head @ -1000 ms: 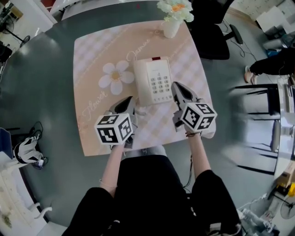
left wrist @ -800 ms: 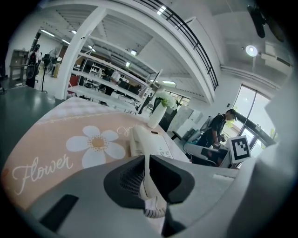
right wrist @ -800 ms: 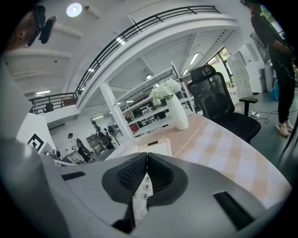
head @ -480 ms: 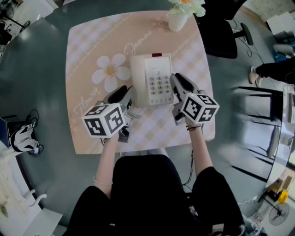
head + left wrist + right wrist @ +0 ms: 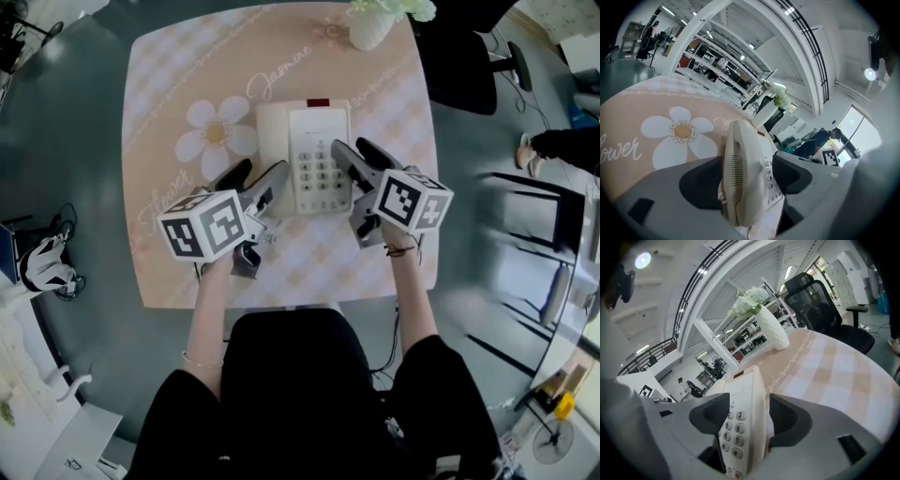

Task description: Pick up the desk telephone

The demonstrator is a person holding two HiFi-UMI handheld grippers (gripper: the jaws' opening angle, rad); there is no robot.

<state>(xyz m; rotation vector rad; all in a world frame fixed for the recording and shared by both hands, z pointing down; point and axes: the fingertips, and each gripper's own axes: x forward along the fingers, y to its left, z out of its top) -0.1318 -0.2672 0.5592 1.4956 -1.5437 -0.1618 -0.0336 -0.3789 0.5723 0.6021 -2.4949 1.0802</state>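
Both sets of jaws have just opened wide. Your left gripper [image 5: 261, 174] straddles the desk telephone's [image 5: 305, 141] handset edge, your right gripper [image 5: 352, 150] its keypad edge, neither clamped. The phone's long axis runs away from you.

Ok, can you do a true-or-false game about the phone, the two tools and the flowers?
1. The telephone lies on a cloth with a daisy on it. True.
2. The left tool is shut with nothing in it. False: its jaws stand apart and have just been opening, with the handset side between them.
3. The right tool has the keypad side between its jaws. True; those jaws have just been opening too.
4. The vase stands on the telephone. False: the vase stands apart, at the cloth's far edge.
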